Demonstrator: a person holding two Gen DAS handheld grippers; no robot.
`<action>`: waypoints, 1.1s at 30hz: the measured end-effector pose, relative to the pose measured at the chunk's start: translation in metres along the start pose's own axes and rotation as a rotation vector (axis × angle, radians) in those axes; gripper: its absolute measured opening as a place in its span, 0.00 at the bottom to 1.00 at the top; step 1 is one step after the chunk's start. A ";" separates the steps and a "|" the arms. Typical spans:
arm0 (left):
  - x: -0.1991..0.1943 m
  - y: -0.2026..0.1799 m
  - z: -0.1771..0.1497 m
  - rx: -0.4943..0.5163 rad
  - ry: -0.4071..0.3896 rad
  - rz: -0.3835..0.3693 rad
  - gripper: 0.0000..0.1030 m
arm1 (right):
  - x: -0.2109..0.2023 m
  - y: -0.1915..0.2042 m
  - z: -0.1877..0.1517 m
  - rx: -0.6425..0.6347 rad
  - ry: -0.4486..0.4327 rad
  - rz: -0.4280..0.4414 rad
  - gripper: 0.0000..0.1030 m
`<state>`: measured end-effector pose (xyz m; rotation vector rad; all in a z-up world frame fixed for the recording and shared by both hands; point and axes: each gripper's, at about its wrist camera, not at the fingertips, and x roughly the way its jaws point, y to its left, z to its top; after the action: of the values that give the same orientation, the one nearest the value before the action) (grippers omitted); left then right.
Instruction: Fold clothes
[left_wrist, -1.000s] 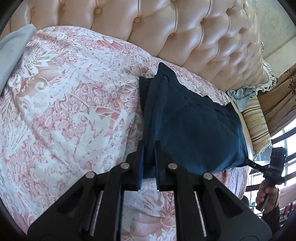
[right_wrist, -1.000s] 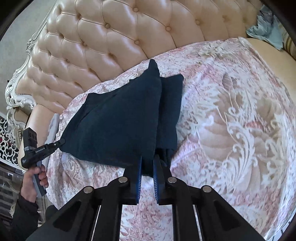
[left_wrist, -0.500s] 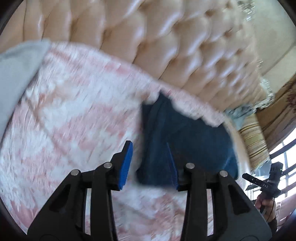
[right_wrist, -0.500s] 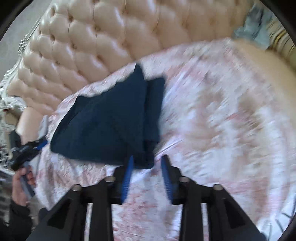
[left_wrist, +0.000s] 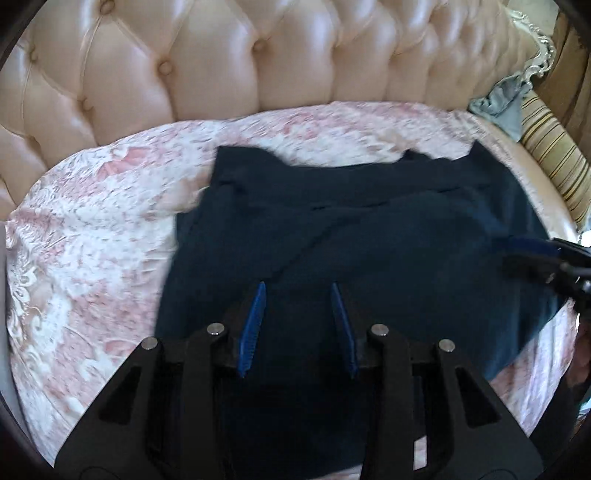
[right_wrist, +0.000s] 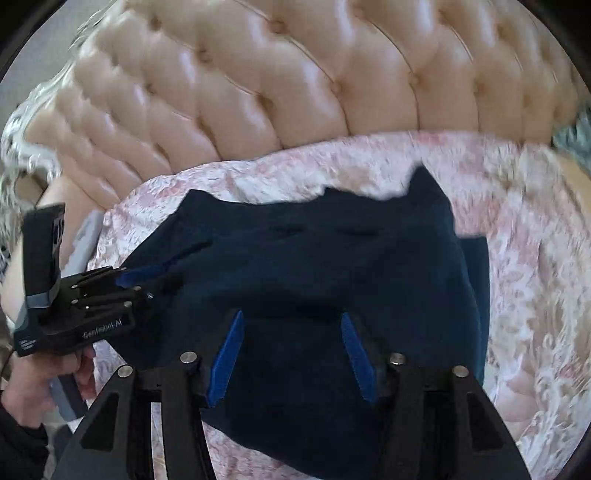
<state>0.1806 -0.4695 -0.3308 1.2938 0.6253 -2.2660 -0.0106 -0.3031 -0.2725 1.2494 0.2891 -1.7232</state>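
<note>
A dark navy garment (left_wrist: 388, 240) lies folded on the pink floral bedspread (left_wrist: 92, 240), its far edge toward the headboard. My left gripper (left_wrist: 298, 286) hovers over its near left part, open, with only flat cloth below the blue pads. In the right wrist view the same garment (right_wrist: 314, 258) fills the middle. My right gripper (right_wrist: 292, 314) hangs over it with its jaws opening and nothing pinched between them. Each gripper shows in the other's view: the right gripper (left_wrist: 517, 254) at the garment's right edge, the left gripper (right_wrist: 155, 277) at its left edge, held by a person's hand (right_wrist: 37, 387).
A tufted beige headboard (left_wrist: 258, 55) rises right behind the bedspread (right_wrist: 535, 258). A striped cushion (left_wrist: 554, 158) and a crumpled grey-blue cloth (left_wrist: 506, 99) sit at the far right. A pale grey cloth (right_wrist: 86, 240) lies at the bed's left edge.
Both grippers were shut on the garment's near edge; they have let go and opened. Both have swung inward over the garment, which now lies across each view.
</note>
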 end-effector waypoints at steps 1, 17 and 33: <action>-0.001 0.007 -0.001 0.000 0.003 -0.009 0.32 | -0.002 -0.005 -0.002 -0.002 -0.005 0.003 0.38; -0.028 0.047 0.026 -0.168 -0.142 -0.056 0.49 | -0.055 -0.026 0.021 -0.017 -0.139 -0.133 0.62; -0.068 0.117 0.011 -0.405 -0.167 0.124 0.64 | -0.028 -0.090 0.044 0.124 -0.026 -0.359 0.74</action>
<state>0.2734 -0.5576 -0.2848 0.9117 0.8622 -1.9885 -0.1080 -0.2701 -0.2582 1.3222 0.4165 -2.0887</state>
